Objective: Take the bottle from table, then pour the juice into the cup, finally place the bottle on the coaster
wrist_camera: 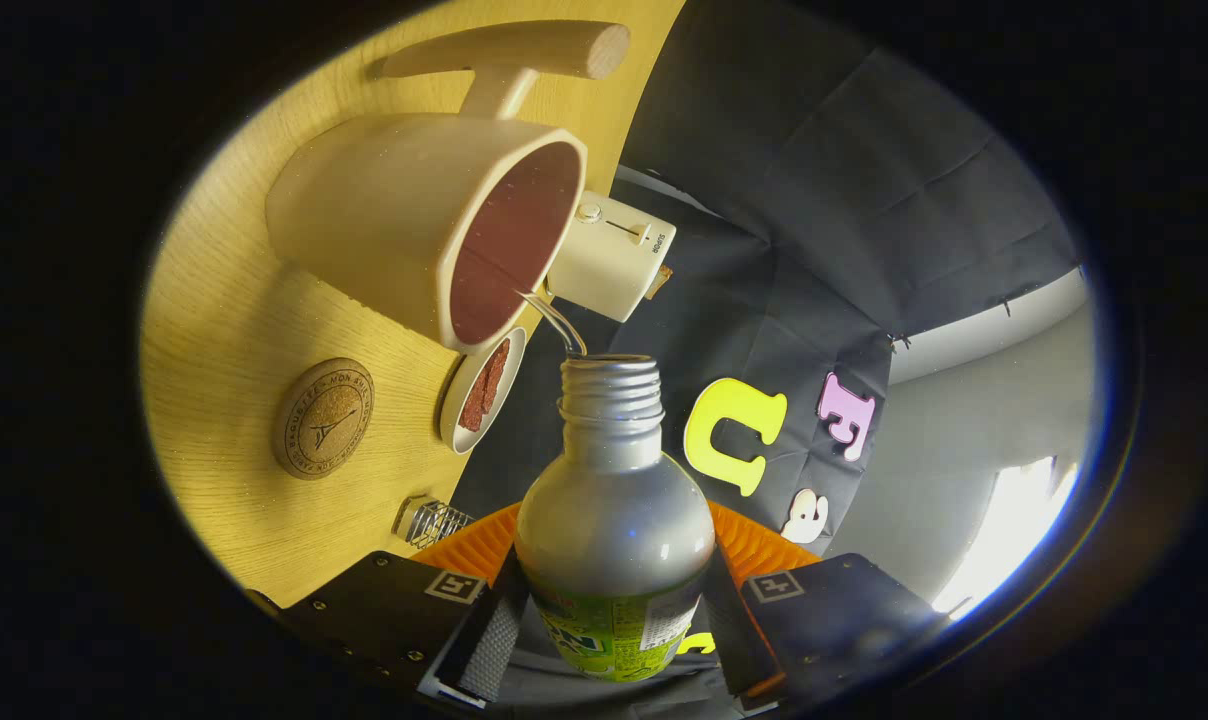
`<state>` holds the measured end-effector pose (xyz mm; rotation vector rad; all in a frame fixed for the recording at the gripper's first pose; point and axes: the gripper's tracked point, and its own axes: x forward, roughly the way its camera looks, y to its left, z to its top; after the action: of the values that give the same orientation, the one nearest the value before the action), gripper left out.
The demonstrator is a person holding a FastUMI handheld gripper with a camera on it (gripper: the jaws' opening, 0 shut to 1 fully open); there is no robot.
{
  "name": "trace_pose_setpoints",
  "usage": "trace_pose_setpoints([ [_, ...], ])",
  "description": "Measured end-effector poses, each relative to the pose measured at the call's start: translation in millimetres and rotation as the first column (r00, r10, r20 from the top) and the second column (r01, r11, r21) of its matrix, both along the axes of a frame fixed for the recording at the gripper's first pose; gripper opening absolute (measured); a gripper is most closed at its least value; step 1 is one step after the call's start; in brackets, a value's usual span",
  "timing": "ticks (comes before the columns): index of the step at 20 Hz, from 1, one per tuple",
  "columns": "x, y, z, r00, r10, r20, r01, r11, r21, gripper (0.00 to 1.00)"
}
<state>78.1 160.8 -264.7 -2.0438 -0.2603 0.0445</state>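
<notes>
Silver bottle clamped between both tool fingers, one cup, one cork coaster beyond.

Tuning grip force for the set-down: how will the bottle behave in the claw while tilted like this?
The bottle looks smooth and glossy, so it may slip. Both fingers of the claw press its labelled base. It is pouring into the cup, so probably getting lighter. Round body, likely to roll if dropped.

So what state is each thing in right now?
gripper: shut on the bottle, both fingers pressing its sides.
bottle: cap off, tipped toward the cup, a thin stream leaving its mouth.
cup: on the table, taking the stream, dark inside.
coaster: flat on the table, bare.
small dish: beside the cup, holding something reddish.
</notes>
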Motion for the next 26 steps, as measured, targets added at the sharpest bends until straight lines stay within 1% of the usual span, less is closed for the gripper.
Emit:
trace_pose_setpoints([
  [5,-0.8,-0.5,1.2,1.000,-0.011,0.008,0.012,1.000,-0.019,0.80],
  [8,-1.7,1.8,4.5,0.999,0.007,0.042,-0.005,0.999,-0.047,0.80],
  [11,-0.4,-1.7,2.6,0.999,-0.009,0.031,0.010,0.999,-0.042,0.80],
  [15,-3.1,5.0,4.5,0.998,0.019,0.057,-0.015,0.997,-0.070,0.80],
  [26,-4.9,6.9,8.3,0.997,0.031,0.075,-0.024,0.996,-0.085,0.80],
])
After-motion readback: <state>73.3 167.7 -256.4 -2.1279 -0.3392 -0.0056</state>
